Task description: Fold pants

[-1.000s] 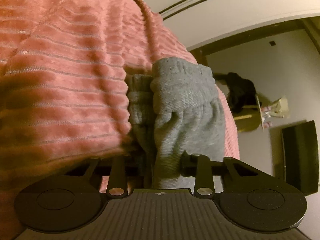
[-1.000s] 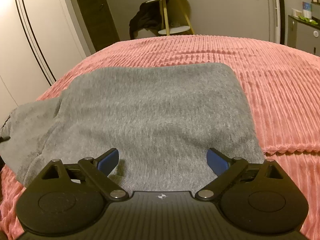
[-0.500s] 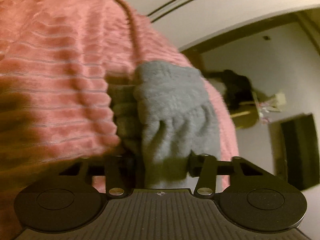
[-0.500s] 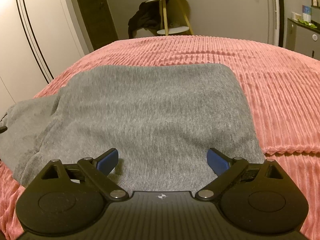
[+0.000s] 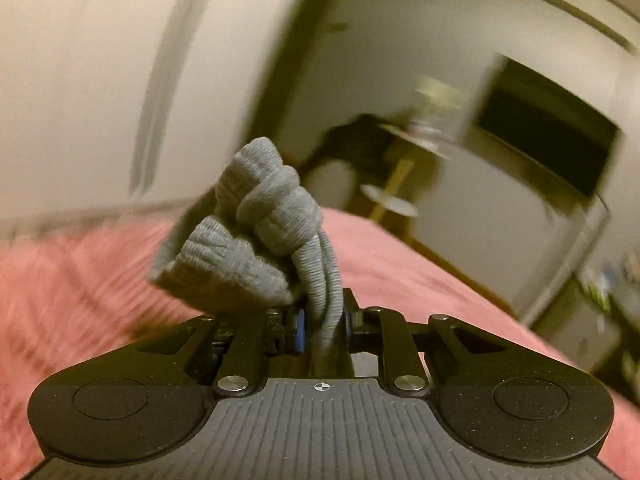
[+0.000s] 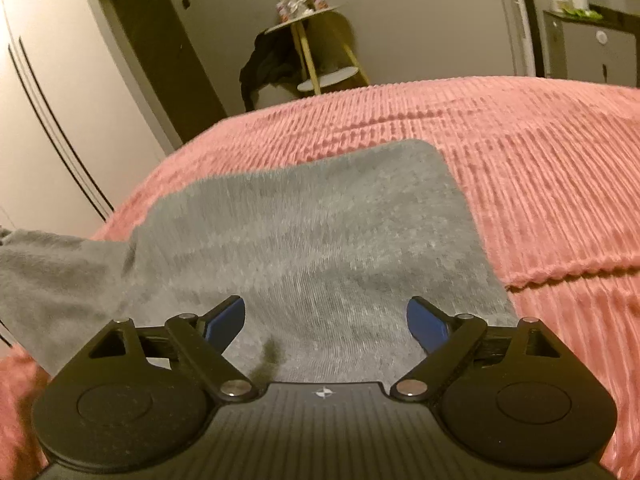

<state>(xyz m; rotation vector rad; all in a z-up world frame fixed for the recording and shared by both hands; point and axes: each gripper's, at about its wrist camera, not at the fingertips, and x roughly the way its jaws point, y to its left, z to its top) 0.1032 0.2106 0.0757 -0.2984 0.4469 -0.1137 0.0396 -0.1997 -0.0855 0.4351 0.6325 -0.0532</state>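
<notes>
Grey knit pants lie folded flat on a pink ribbed bedspread, their left end drawn up off the bed's edge. My right gripper hovers just over the near edge of the cloth; its jaws are wide and closing, and the blue pads press on nothing. In the left wrist view, the bunched cuff end of the pants stands up from my left gripper. Its jaws are closing, with the pads squeezed on a thick twist of grey fabric, lifted above the bedspread.
A white wardrobe runs along the left side of the bed. Beyond the far edge stand a small round side table with dark clothing draped beside it, and a cabinet at the right wall.
My left gripper has risen from the bed's side with the cuff end, rolled upright and tightened on it. The right gripper's jaws have narrowed a little and it has tilted slightly.
</notes>
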